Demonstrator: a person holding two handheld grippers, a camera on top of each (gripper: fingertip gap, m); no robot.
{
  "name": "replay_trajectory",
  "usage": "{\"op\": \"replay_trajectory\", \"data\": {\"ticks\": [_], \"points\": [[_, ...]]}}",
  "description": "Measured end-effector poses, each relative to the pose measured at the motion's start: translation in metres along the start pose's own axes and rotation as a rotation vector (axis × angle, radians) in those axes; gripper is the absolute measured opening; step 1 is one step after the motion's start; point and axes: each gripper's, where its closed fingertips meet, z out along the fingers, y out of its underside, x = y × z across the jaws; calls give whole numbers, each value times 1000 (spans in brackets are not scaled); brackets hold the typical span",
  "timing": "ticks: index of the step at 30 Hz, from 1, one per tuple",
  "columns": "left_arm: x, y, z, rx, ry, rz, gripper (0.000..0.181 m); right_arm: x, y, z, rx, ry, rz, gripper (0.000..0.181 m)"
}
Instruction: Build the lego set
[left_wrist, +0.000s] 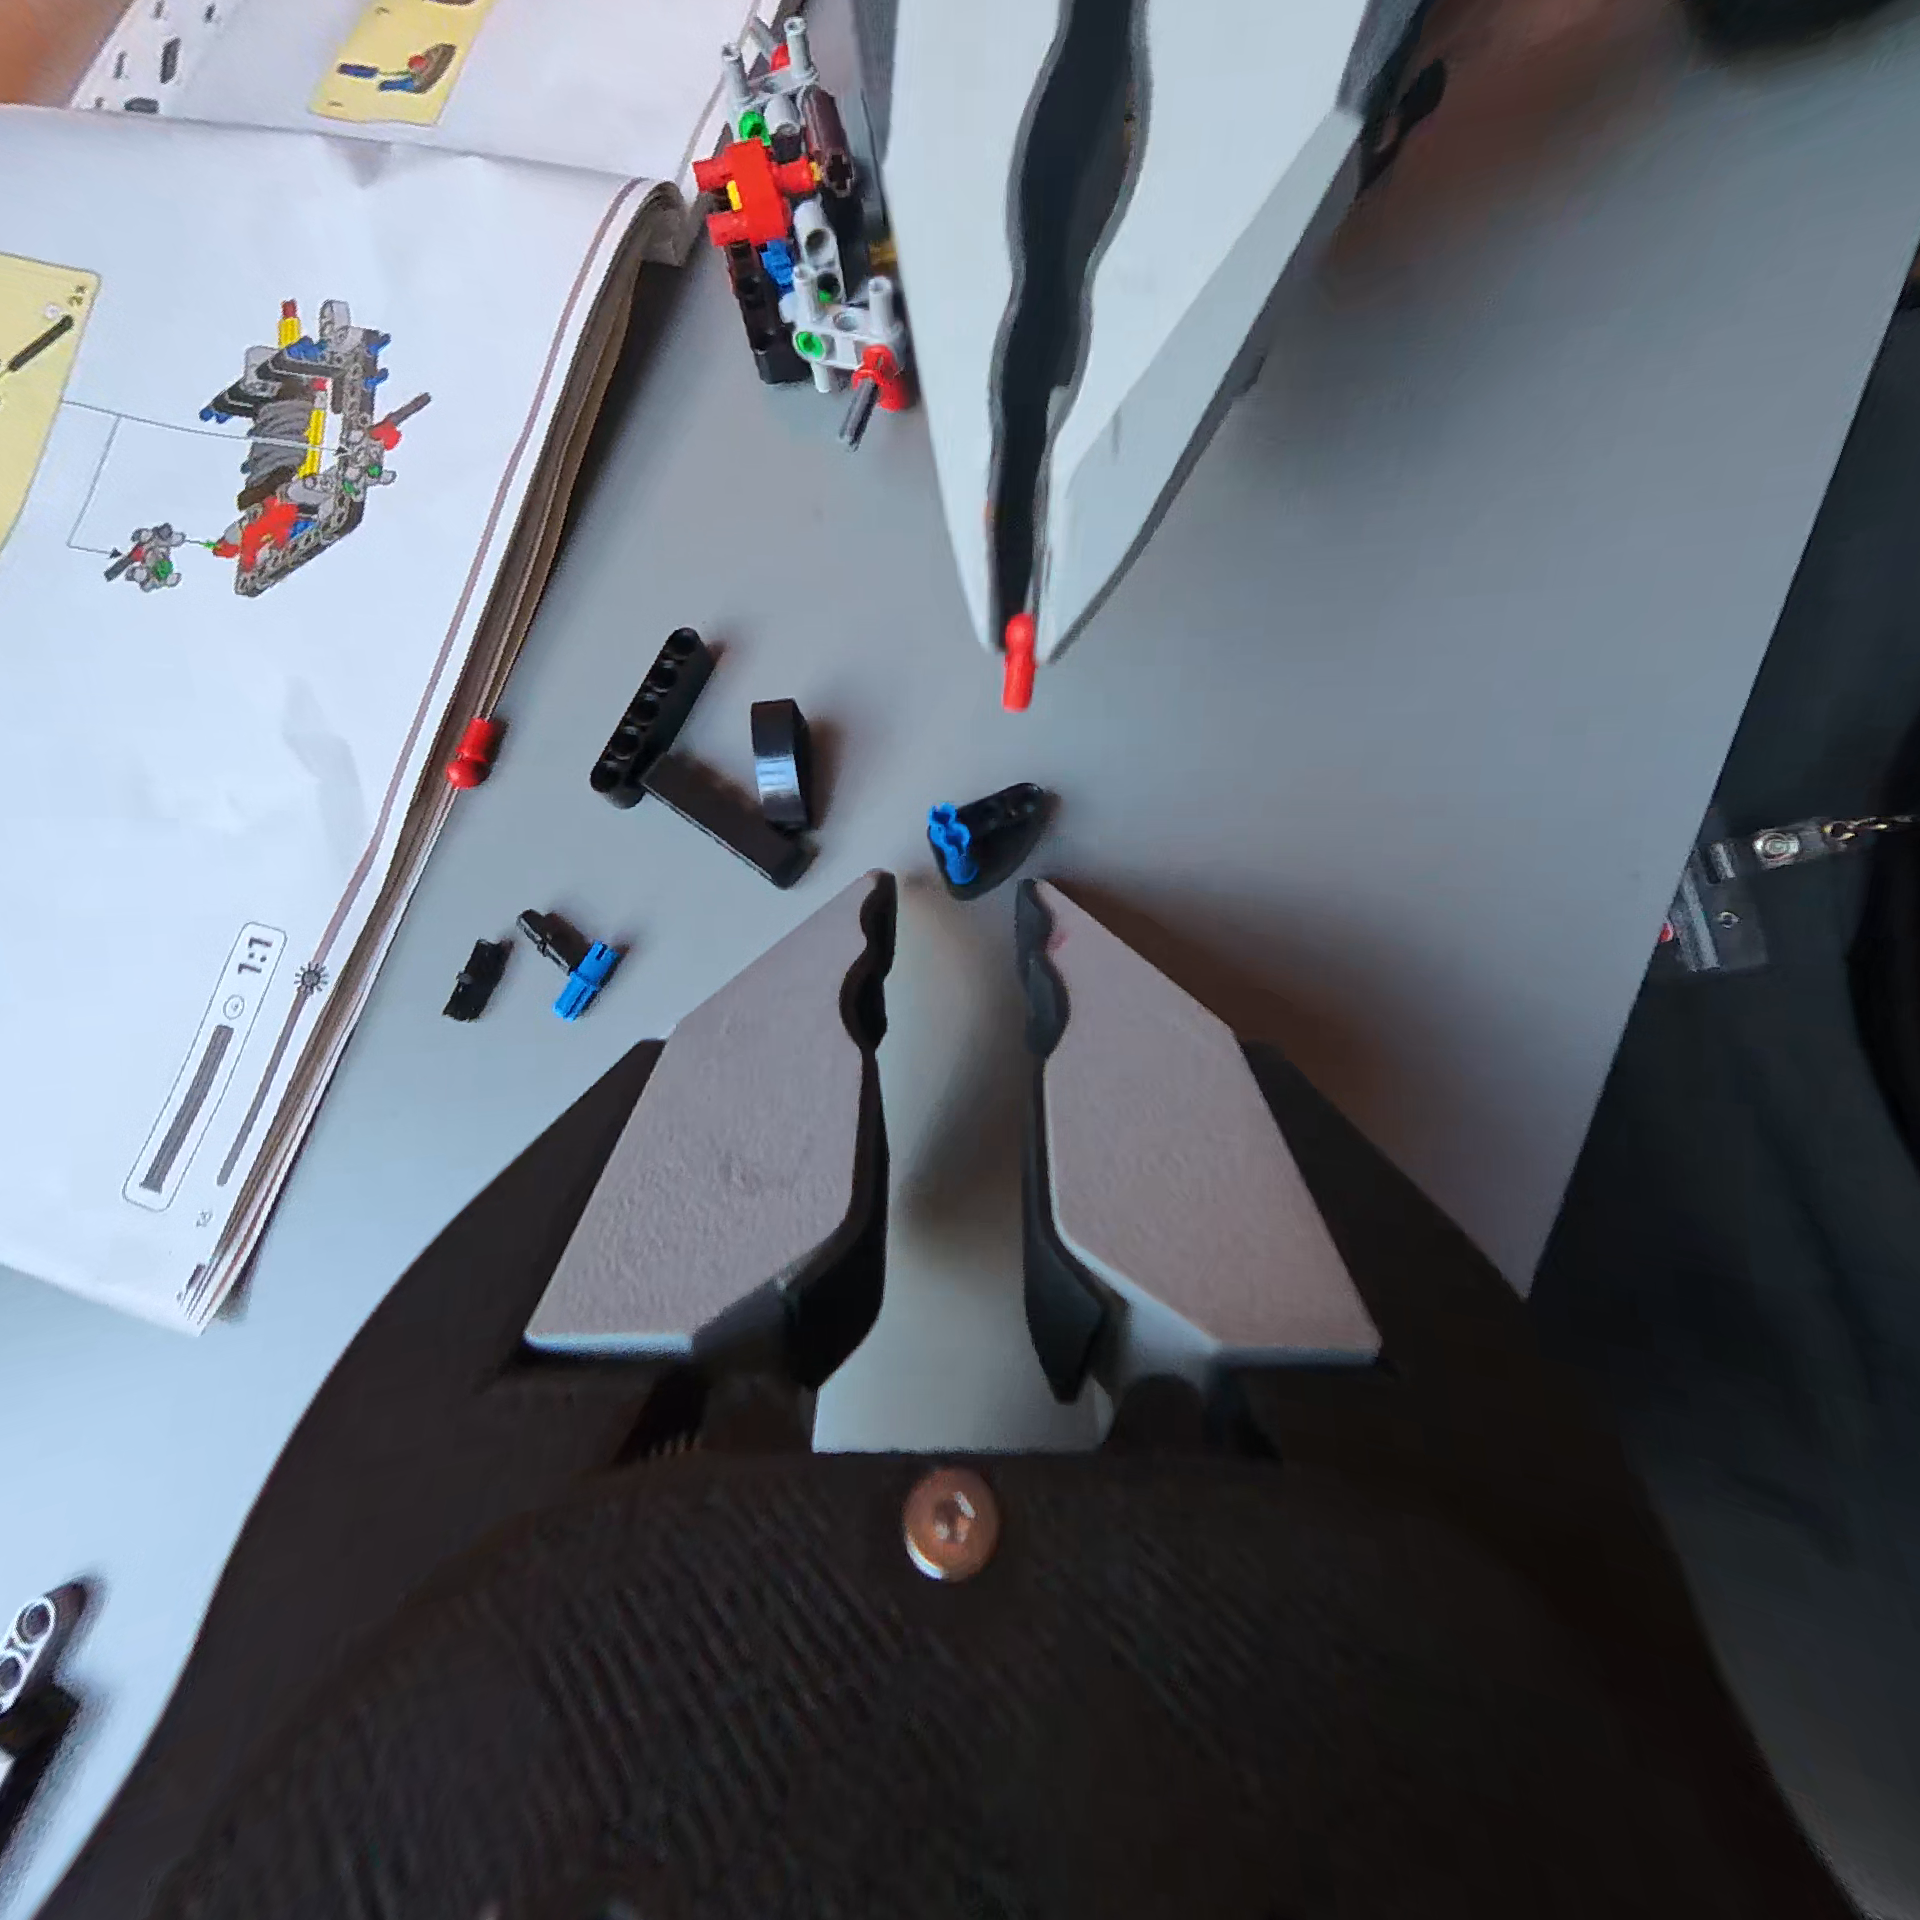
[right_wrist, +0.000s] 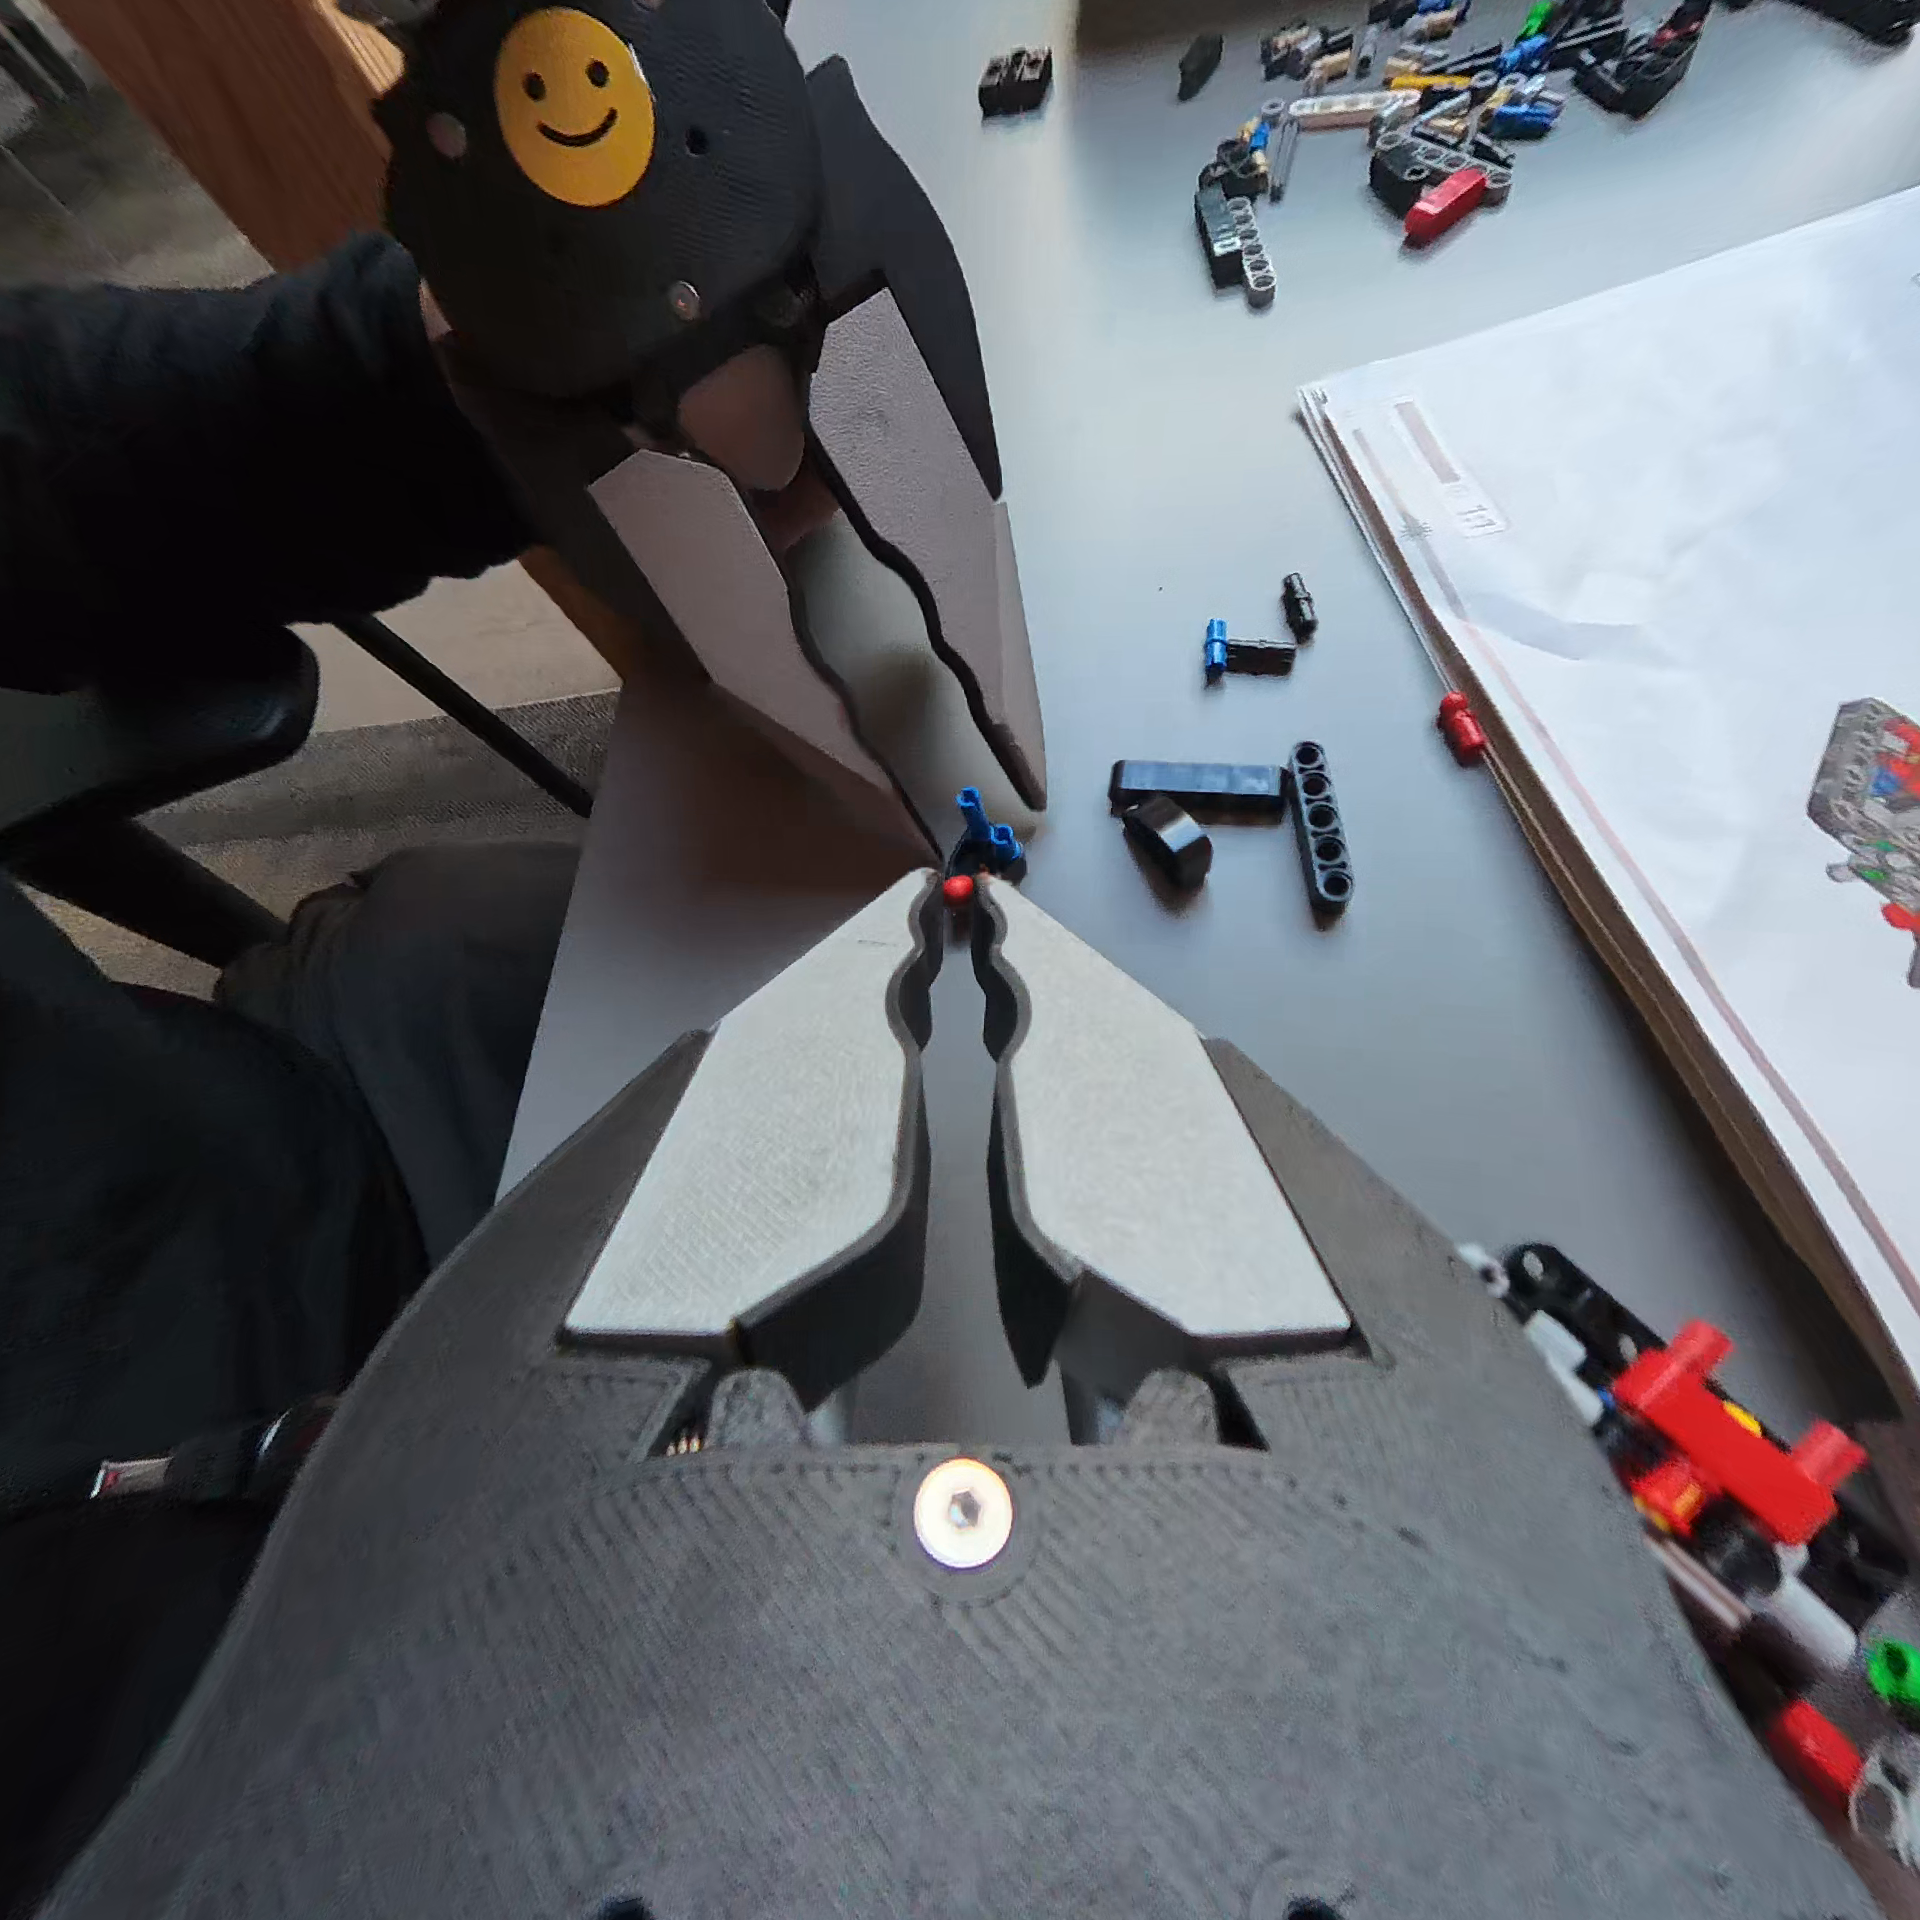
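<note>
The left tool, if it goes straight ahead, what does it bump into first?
Probably the small black piece with blue pins, lying just beyond the open left tool. Farther on hangs the red pin in the right tool.

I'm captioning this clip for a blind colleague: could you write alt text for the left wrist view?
The open left hand-held gripper hovers over a grey table, just short of a small black piece with blue pins. Opposite, the right hand-held gripper pinches a red pin. An open instruction booklet, loose black beams and a partly built model lie beyond.
</note>
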Motion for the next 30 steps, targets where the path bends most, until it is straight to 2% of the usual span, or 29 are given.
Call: {"op": "replay_trajectory", "data": {"ticks": [6, 9, 19, 30], "points": [[0, -3, 3, -1, 3, -14, 22, 2, 2, 16, -81, 44, -52, 2], [3, -3, 3, -2, 26, -15, 16, 5, 5, 20, -125, 78, -84, 2], [4, -4, 5, -5, 38, -11, 12, 6, 10, 21, -189, 80, -108, 2], [1, -5, 7, -6, 39, -12, 12, 9, 11, 20, -357, 101, -201, 2]]}}
